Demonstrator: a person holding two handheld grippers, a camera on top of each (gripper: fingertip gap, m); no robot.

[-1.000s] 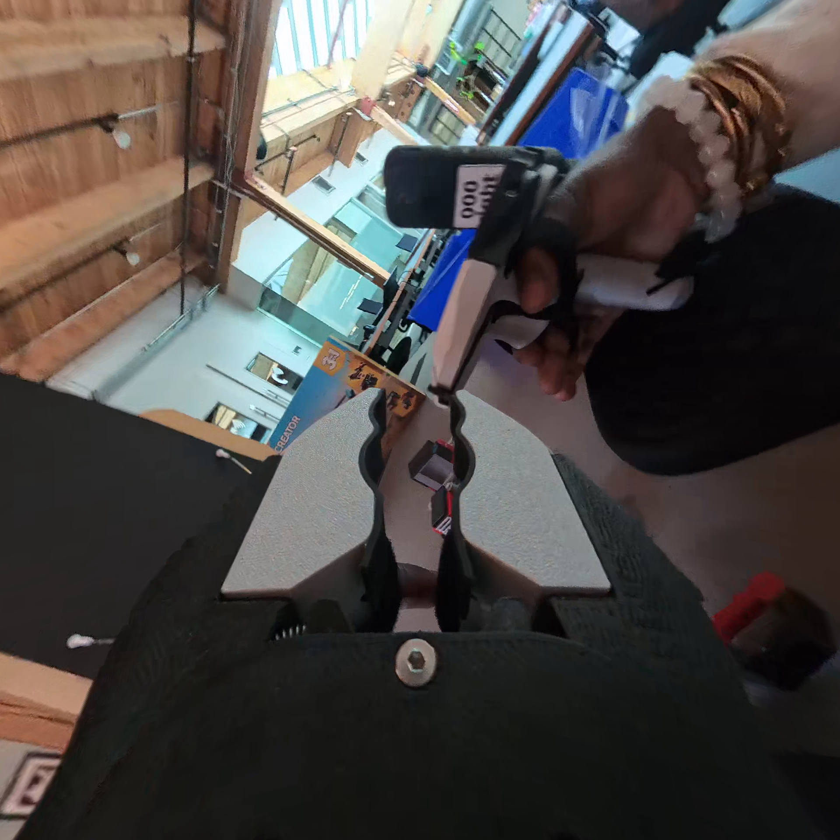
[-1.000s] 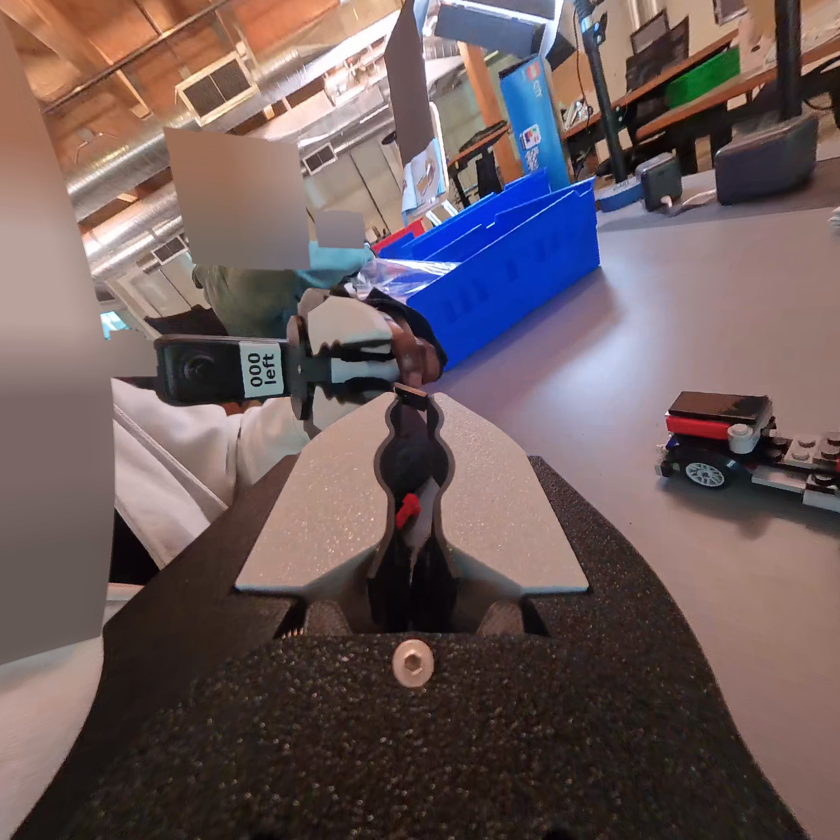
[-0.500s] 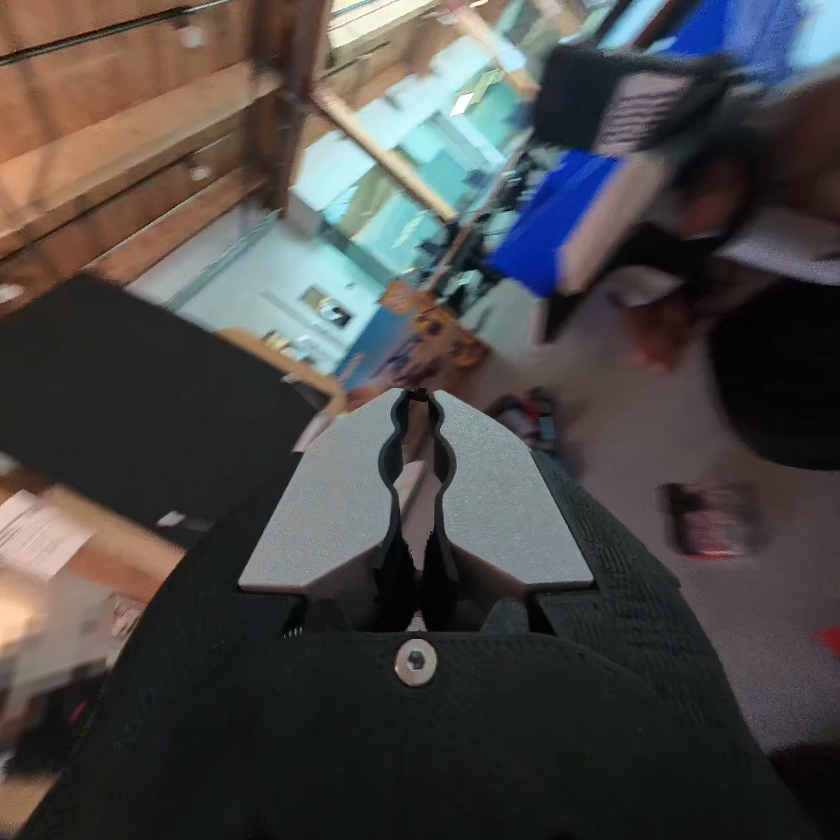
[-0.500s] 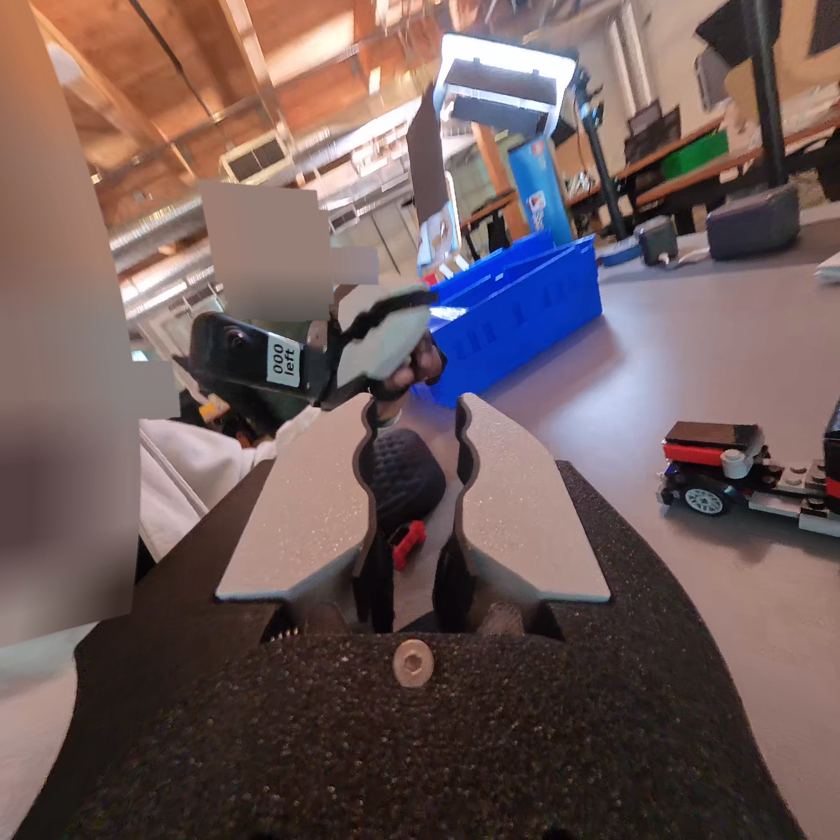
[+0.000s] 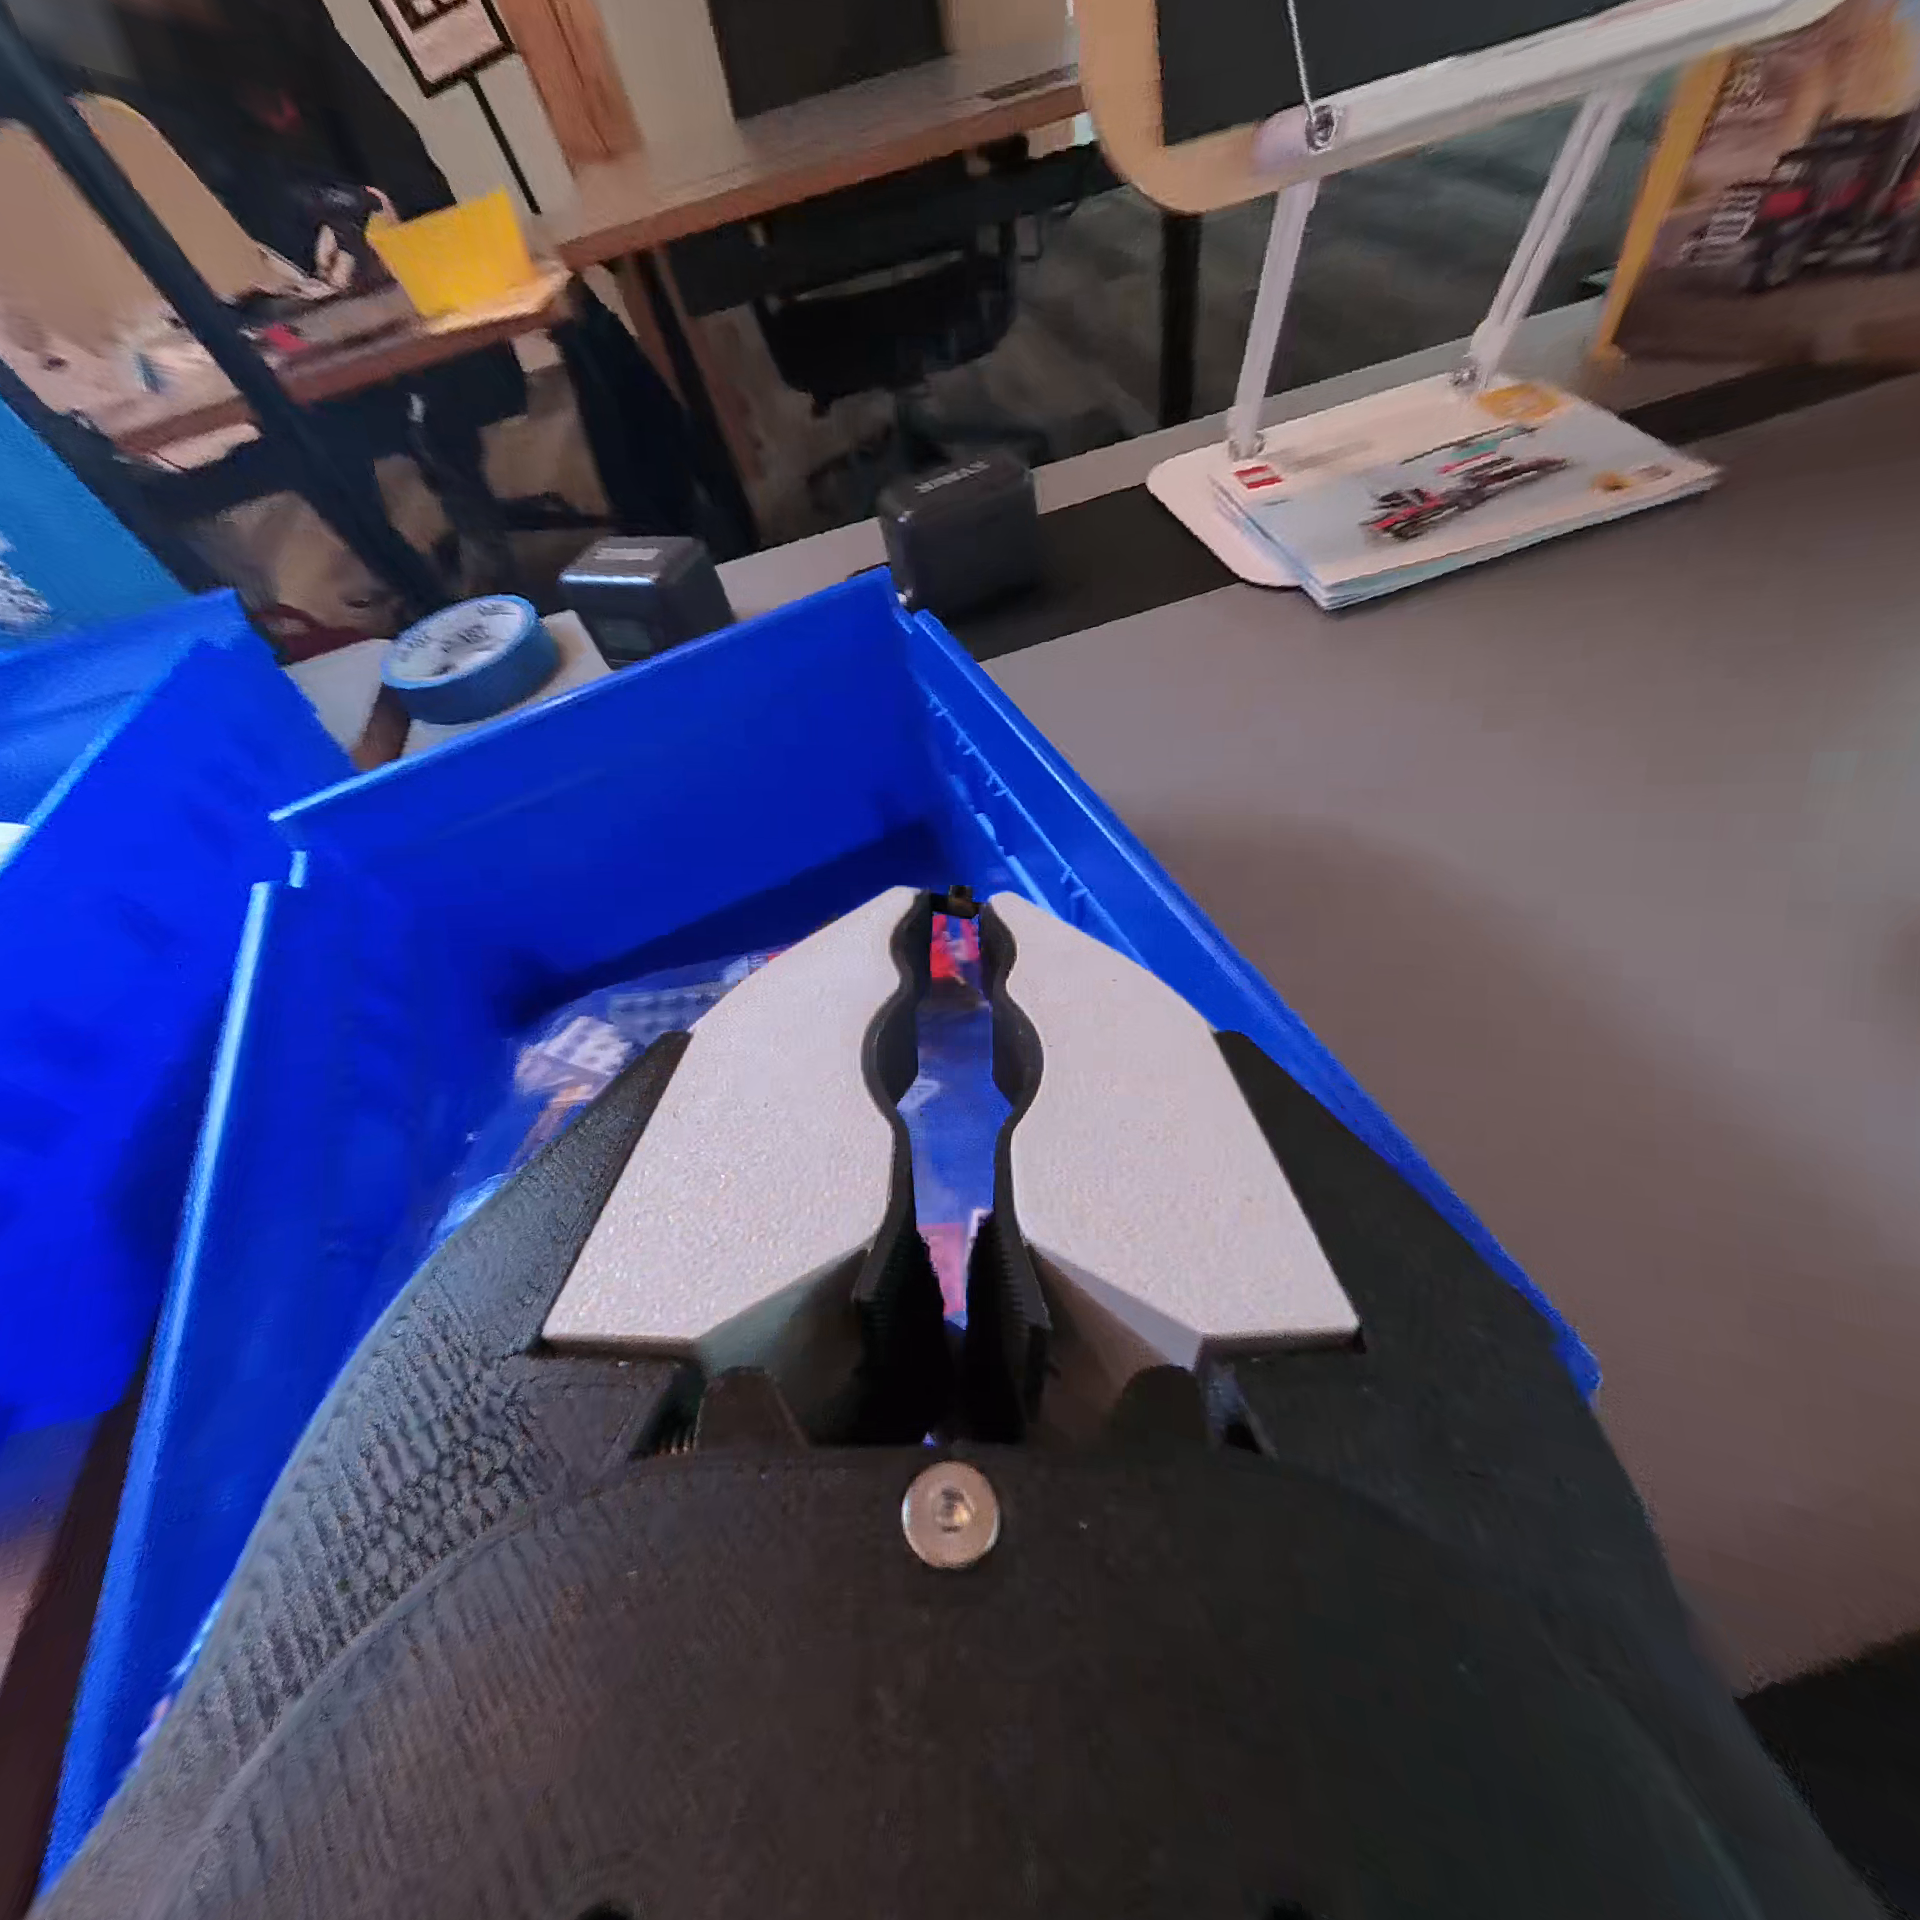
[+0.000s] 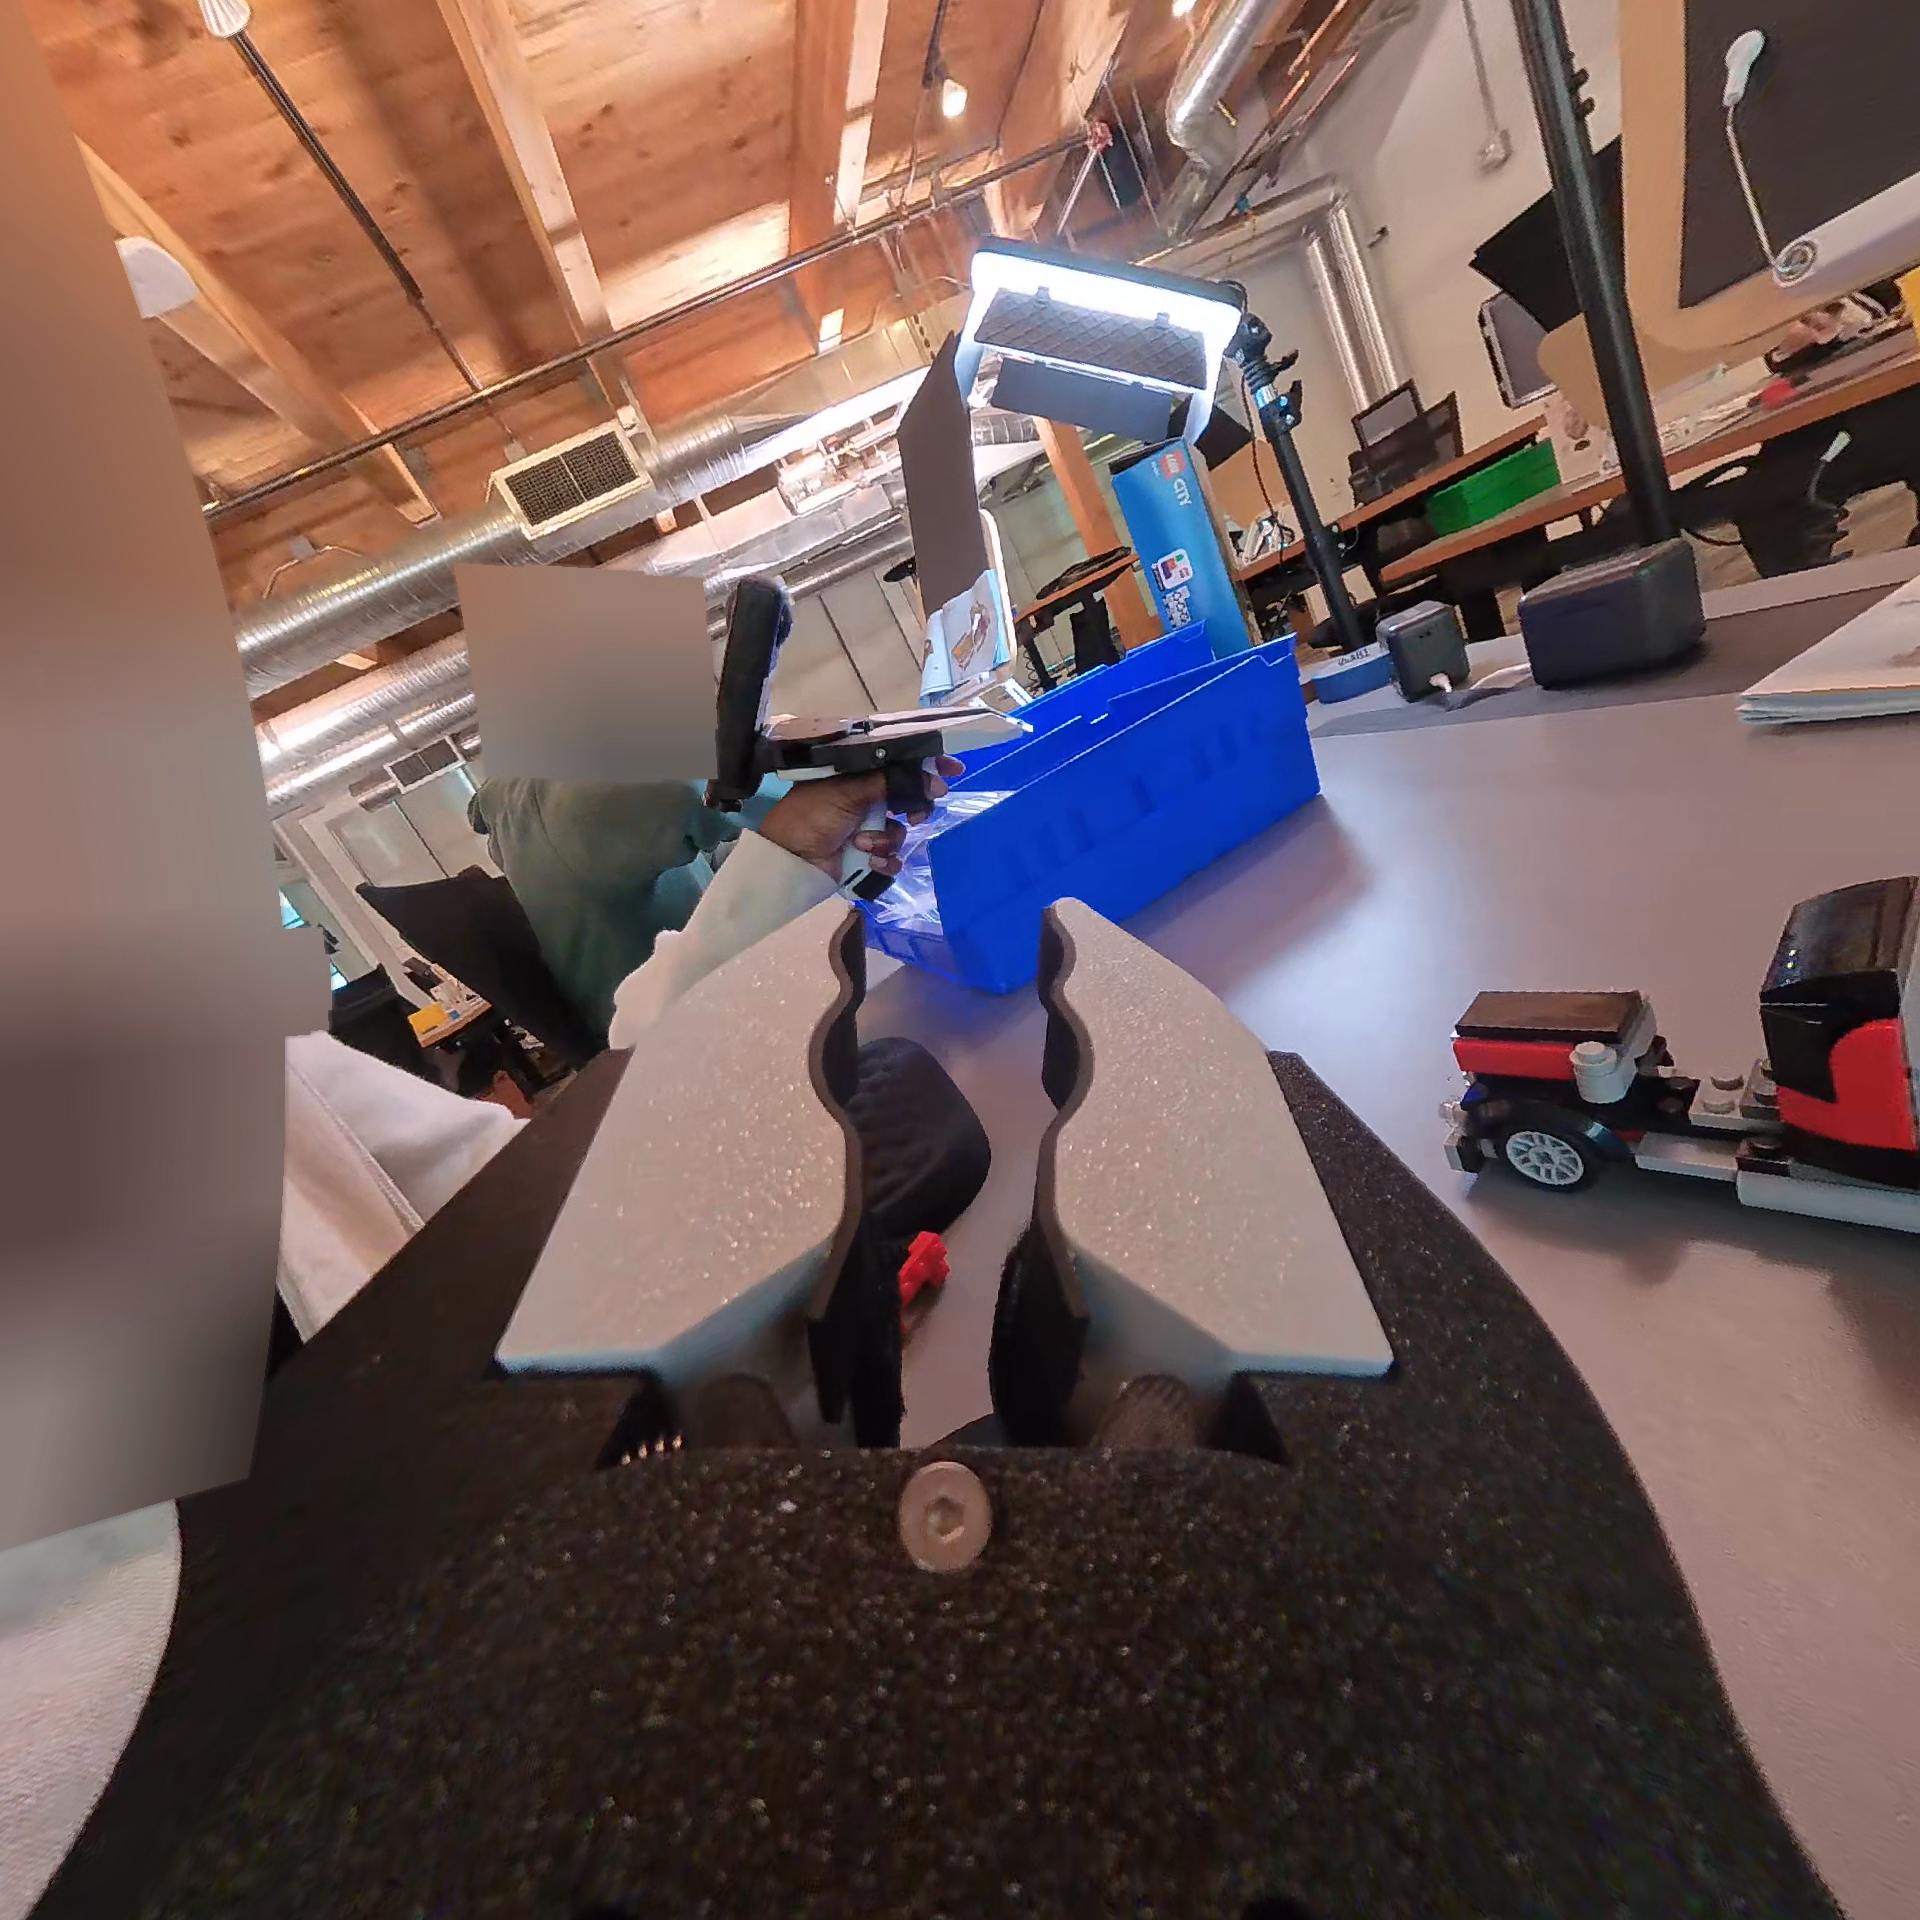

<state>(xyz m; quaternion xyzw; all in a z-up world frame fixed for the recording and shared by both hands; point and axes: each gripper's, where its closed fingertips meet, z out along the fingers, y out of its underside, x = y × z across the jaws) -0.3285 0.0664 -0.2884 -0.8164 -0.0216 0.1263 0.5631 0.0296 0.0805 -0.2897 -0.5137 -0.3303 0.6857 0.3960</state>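
Bench [image 6: 1558, 883]: grey, spreads ahead of and to the right of both pairs of jaws; its near edge is hidden under the gripper bodies.
Blue bin [image 5: 623, 790]: directly under and ahead of the left jaws, far wall just beyond the tips; its contents are blurred, with only pale and red bits and clear plastic showing. In the right wrist view it stands ahead of the jaws, well apart.
Second blue bin [image 5: 94, 935]: left of the first, cut off at the frame edge.
Toy brick vehicle [image 6: 1704, 1101]: black, red and grey, on the bench to the right of the right jaws, apart from them; cut off at the right edge.
Booklets [image 5: 1455, 499]: stacked on a white stand base, far ahead and right of the left jaws, blurred.
Blue tape roll [image 5: 468, 655]: beyond the bin's far wall, left of the jaw line.
Left gripper [image 5: 958, 902]: jaws nearly together over the bin, pinching a small dark piece [image 5: 961, 896] at the very tips; its kind is too small to tell.
Right gripper [image 6: 951, 925]: jaws spread, with only bench between the tips.
Small red piece [image 6: 920, 1262]: low between the right fingers on the bench, partly hidden, beside a dark rounded object [image 6: 914, 1132] of uncertain kind.
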